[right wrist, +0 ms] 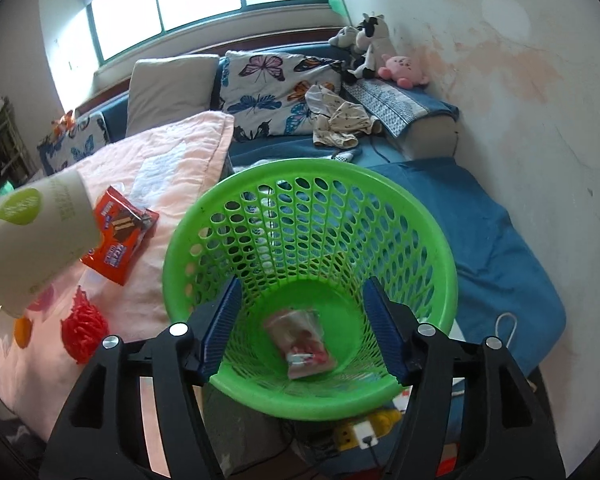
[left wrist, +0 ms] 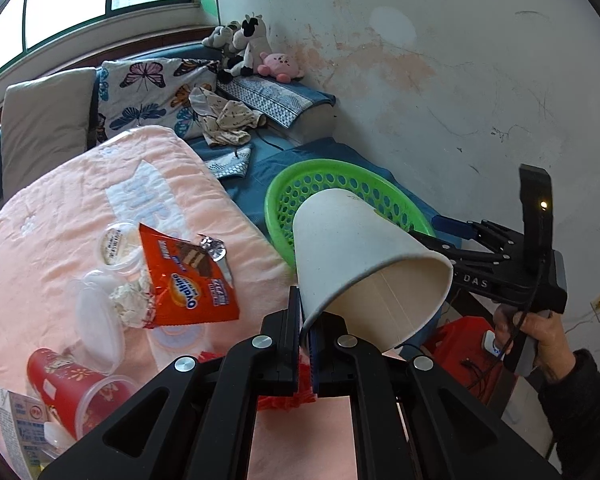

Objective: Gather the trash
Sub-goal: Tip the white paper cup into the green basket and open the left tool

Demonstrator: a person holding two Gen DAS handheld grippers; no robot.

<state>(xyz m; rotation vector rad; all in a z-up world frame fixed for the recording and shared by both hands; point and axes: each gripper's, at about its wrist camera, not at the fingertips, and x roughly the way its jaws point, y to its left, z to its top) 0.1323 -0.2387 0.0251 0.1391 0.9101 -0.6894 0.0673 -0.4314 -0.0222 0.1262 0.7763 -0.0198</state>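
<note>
Currently the left gripper point(left wrist: 306, 344) pinches the paper cup point(left wrist: 360, 256) rim beside the green basket point(right wrist: 188, 248); the right gripper point(right wrist: 300, 332) is spread wide, empty. Next: carry the cup over the basket, release.

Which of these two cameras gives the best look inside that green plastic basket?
The right wrist view. It looks straight down into the green perforated plastic basket, showing its whole rim, its holed wall, and a crumpled clear wrapper on the bottom. In the left wrist view, the white paper cup hides most of the basket; only part of the rim and wall shows.
</note>
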